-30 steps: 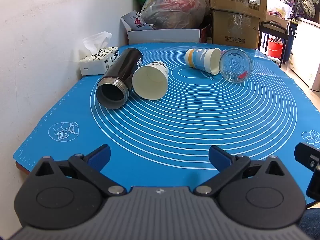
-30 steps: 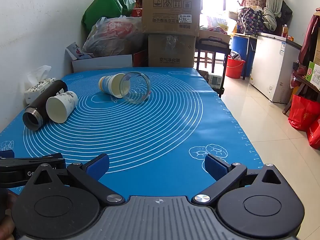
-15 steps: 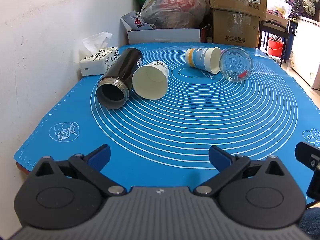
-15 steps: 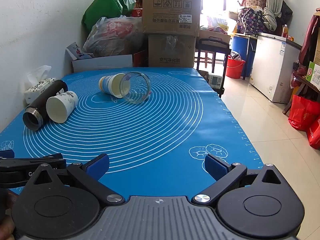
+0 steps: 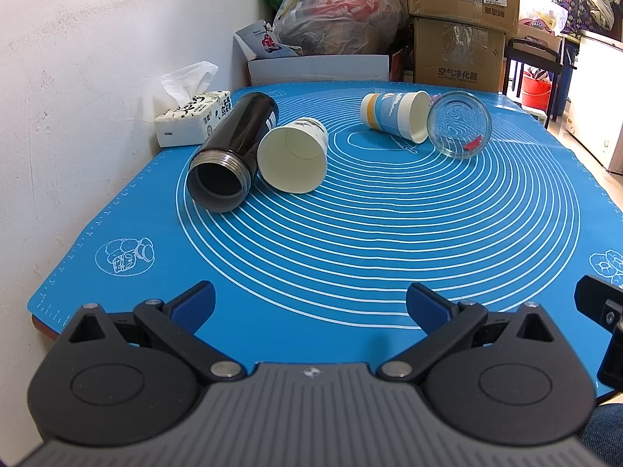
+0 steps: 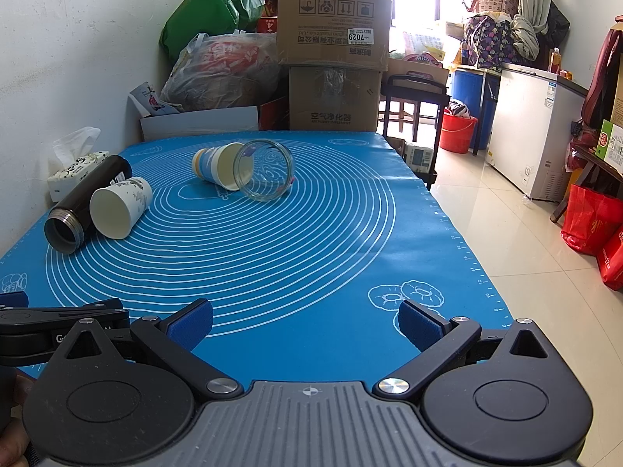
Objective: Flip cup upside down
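Observation:
Several cups lie on their sides on the blue mat (image 5: 350,257). A white paper cup (image 5: 294,154) (image 6: 118,212) lies mouth toward me, touching a black flask (image 5: 231,155) (image 6: 83,202). Farther back a blue-and-orange paper cup (image 5: 395,114) (image 6: 216,165) lies against a clear glass (image 5: 459,124) (image 6: 264,175). My left gripper (image 5: 309,305) is open and empty above the mat's near edge. My right gripper (image 6: 305,325) is open and empty near the mat's front right.
A tissue box (image 5: 192,118) sits by the white wall at the left. Cardboard boxes (image 6: 335,54) and bags (image 5: 338,15) stand behind the table. The table's right edge drops to a tiled floor (image 6: 525,241). The left gripper's body shows in the right wrist view (image 6: 58,325).

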A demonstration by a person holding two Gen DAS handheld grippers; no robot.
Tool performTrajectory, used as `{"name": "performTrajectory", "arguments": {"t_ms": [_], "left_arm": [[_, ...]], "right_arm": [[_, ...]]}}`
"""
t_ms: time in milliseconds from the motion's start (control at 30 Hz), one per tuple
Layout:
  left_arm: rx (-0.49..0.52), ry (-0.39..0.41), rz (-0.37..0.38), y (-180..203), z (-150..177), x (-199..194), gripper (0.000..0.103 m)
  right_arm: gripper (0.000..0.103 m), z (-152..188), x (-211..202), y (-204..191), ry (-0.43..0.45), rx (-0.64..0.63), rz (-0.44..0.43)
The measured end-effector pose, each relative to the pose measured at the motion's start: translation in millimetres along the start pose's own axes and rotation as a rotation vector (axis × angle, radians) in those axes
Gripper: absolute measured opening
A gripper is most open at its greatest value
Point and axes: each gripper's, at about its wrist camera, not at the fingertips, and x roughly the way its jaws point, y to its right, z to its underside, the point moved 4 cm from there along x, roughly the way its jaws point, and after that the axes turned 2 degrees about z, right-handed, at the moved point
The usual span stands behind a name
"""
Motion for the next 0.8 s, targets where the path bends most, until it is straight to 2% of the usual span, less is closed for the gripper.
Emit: {"name": "performTrajectory", "arguments": {"t_ms": [800], "left_arm": [[0.004,-0.007,-0.001,1.1,1.3,2.1,0.103]], "right_arm": [[0.103,-0.7,0.1,-0.2,0.000,0.000,0.000]]}}
